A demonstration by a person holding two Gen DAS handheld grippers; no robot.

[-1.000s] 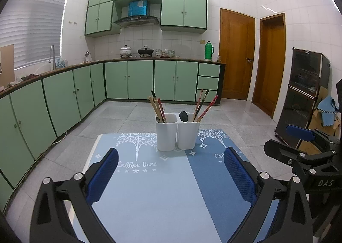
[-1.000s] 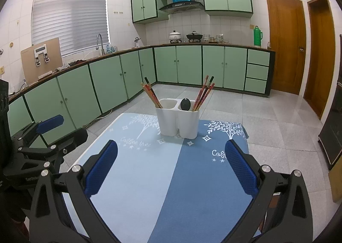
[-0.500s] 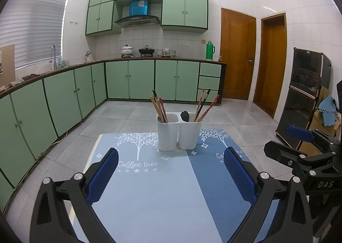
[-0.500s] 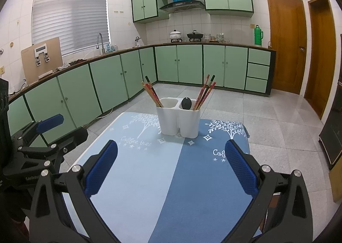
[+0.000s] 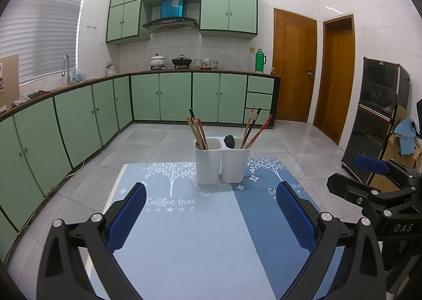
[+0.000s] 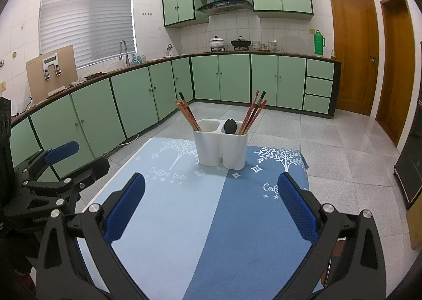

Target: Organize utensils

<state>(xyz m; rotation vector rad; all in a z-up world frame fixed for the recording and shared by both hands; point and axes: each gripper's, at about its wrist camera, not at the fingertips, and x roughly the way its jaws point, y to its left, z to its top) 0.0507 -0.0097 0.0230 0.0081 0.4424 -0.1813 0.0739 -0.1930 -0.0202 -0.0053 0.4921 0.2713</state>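
Observation:
A white two-compartment utensil holder [image 5: 222,160] stands at the far end of a blue table mat [image 5: 200,234]. Its left compartment holds several chopsticks [image 5: 196,128]. Its right compartment holds more chopsticks [image 5: 254,127] and a black spoon [image 5: 229,141]. The holder also shows in the right wrist view [image 6: 220,144]. My left gripper [image 5: 211,217] is open and empty, well short of the holder. My right gripper [image 6: 211,206] is open and empty too, also short of it. Each gripper shows at the edge of the other's view.
The mat covers a small table [image 6: 303,165] on a tiled kitchen floor. Green cabinets [image 5: 174,97] run along the left and back walls. Two wooden doors [image 5: 294,65] and a dark cabinet [image 5: 379,115] stand at the right.
Both grippers have edged very slightly nearer to the holder; otherwise nothing has changed.

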